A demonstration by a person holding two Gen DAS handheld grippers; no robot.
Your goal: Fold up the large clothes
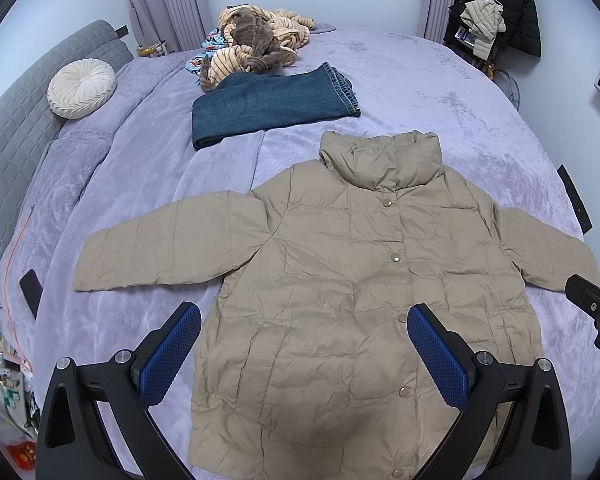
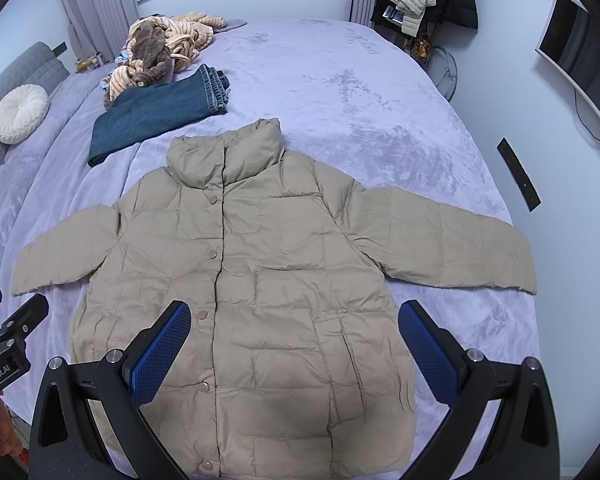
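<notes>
Two grippers hang above a beige quilted puffer jacket (image 1: 340, 280) spread face up on a lilac plush bedspread (image 1: 440, 92), filling the centre and lower half of both frames. The left gripper (image 1: 304, 356) and the right gripper (image 2: 294, 350) each show their blue textured pads spread wide, with nothing between them; jacket fabric is visible in both gaps. The jacket is snapped shut down the front, collar standing toward the top of the frame, both sleeves stretched out sideways. Judged from this layout, folding has not begun: the garment is flattened and ready for the first fold. The next move probably calls for pinching a sleeve cuff or side hem and carrying it across the chest. Padding looks soft, puffy and lightly creased, so folds may spring back. Folded denim jeans (image 1: 276, 100) lie in the upper left, near a striped fleece heap (image 1: 256, 44); a round pleated cushion (image 1: 82, 88) sits at the left edge.
</notes>
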